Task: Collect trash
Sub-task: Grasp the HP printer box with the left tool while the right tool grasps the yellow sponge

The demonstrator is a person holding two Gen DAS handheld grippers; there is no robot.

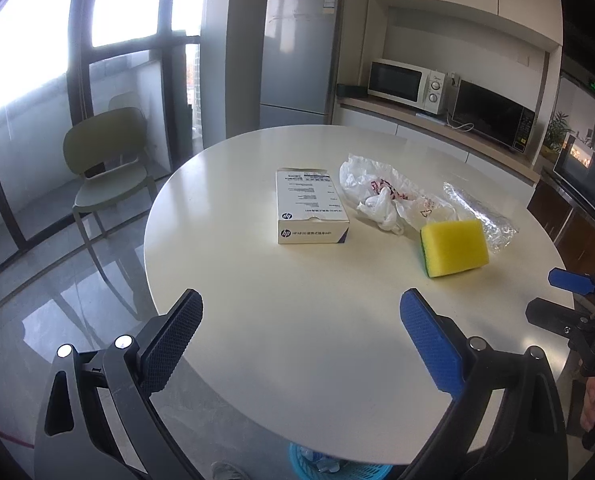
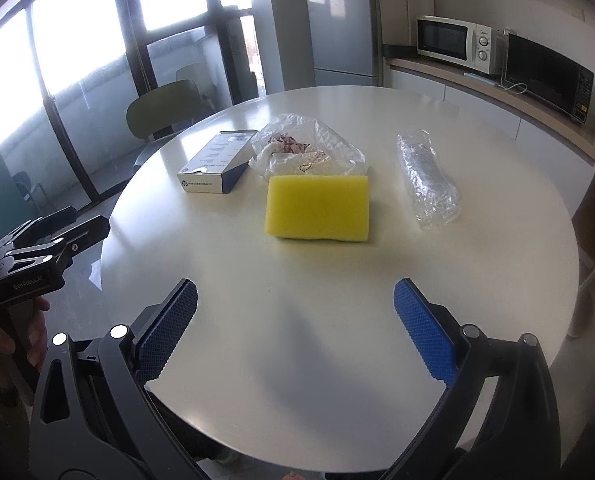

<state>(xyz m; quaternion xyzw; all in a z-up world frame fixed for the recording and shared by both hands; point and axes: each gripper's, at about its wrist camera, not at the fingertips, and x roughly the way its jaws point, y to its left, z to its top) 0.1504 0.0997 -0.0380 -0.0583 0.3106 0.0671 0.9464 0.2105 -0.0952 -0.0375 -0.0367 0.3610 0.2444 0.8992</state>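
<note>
1. While both tongs, left (image 1: 301, 336) and right (image 2: 295, 322), hover wide and empty, nothing is collected yet.
2. Crumpled plastic bag (image 2: 297, 148) and clear wrapper (image 2: 427, 180) lie on the surface (image 2: 337, 300); I judge a reach forward comes next.

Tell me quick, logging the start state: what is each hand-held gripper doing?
Left hand-held gripper: open, holding nothing, above the table.
Right hand-held gripper: open, holding nothing.

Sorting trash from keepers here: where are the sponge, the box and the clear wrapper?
sponge (image 2: 317, 207), right wrist view, middle of yellow top face
box (image 1: 307, 198), left wrist view, middle of printed top
clear wrapper (image 2: 427, 178), right wrist view, middle of crinkled plastic
</note>
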